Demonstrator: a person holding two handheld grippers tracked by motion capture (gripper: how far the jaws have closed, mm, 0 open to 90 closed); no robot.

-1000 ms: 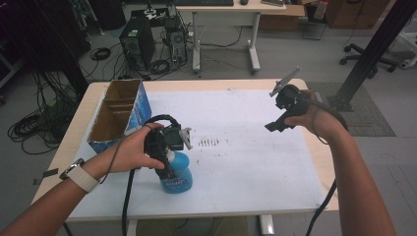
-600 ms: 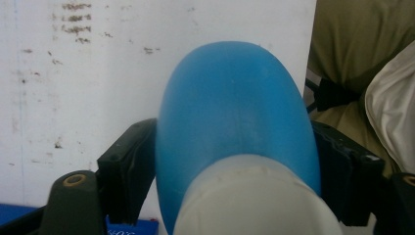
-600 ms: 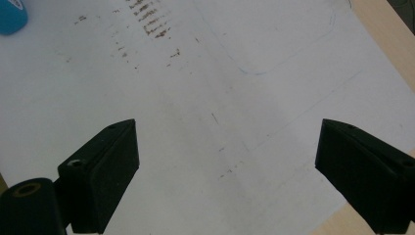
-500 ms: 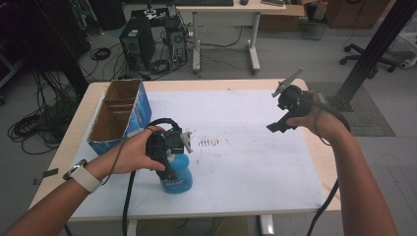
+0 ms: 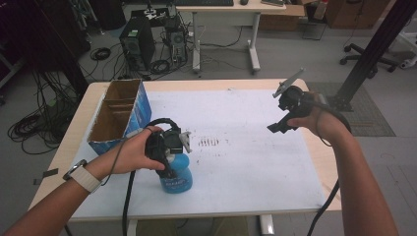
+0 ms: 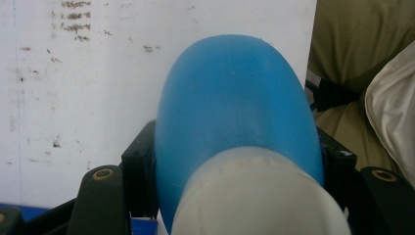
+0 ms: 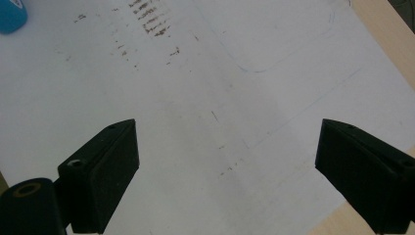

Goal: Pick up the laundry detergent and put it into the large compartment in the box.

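Having just closed, the left gripper [image 5: 169, 160] jaws pinch the blue bottle [image 6: 235, 112] standing upright between them.

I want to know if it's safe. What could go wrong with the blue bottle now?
The left gripper has just been closing, and its jaws now clamp the blue bottle high up, near its white cap. The rounded sides could slip out, or the bottle might tip when lifted. It stands near the table's front edge, so a slip may send it off. The right gripper hangs open, too far away to catch it.
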